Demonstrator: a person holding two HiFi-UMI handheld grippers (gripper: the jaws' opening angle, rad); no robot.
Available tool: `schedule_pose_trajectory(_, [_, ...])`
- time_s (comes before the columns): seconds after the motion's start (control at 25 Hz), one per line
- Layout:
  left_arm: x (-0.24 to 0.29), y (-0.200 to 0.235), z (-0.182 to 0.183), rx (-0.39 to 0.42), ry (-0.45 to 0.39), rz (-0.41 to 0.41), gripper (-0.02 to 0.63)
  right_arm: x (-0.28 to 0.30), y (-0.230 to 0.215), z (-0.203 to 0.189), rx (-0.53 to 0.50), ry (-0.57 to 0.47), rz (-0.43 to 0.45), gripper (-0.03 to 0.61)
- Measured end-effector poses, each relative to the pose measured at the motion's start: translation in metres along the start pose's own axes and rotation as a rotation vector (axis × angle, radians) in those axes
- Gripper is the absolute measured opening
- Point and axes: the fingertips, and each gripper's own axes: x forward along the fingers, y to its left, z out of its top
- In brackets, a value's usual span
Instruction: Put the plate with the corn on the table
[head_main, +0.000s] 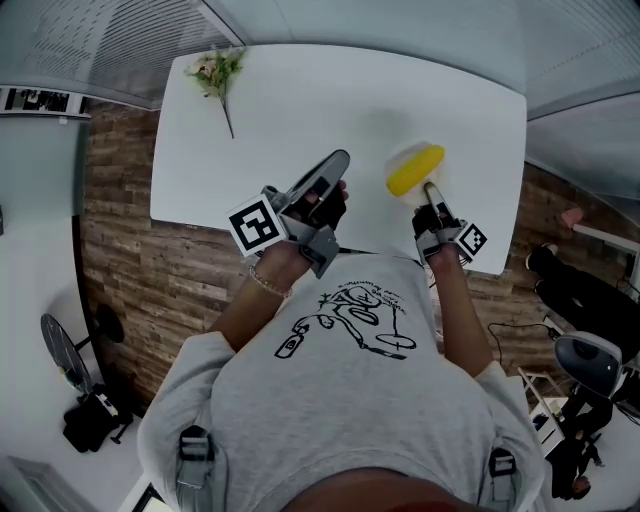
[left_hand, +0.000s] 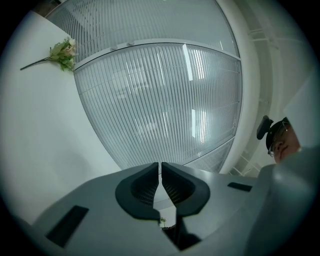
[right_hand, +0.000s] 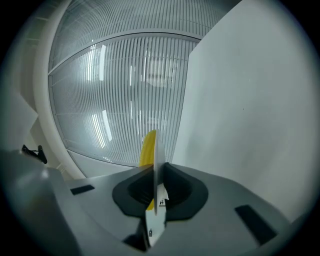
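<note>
A yellow corn cob (head_main: 415, 170) lies on a white plate (head_main: 437, 158) that barely stands out against the white table (head_main: 330, 100), over its near right part. My right gripper (head_main: 430, 188) is shut on the plate's near rim. In the right gripper view the plate (right_hand: 159, 165) shows edge-on, pinched between the jaws, with the corn (right_hand: 148, 147) on its left face and the table (right_hand: 250, 110) to the right. Whether the plate rests on the table cannot be told. My left gripper (head_main: 340, 160) hovers over the table's near middle, shut and empty (left_hand: 160, 167).
A flower sprig (head_main: 218, 72) lies at the table's far left corner, also in the left gripper view (left_hand: 62, 50). Wood floor (head_main: 120, 260) surrounds the table. A ribbed translucent wall (left_hand: 165, 100) stands beyond it. A fan (head_main: 62, 350) stands at the left.
</note>
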Motion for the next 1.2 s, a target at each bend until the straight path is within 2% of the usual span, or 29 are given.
schedule_pose_trajectory(1.2, [-0.001, -0.003, 0.004, 0.006, -0.030, 0.007, 0.032, 0.001, -0.085, 0.002, 0.057, -0.011, -0.106, 0.029])
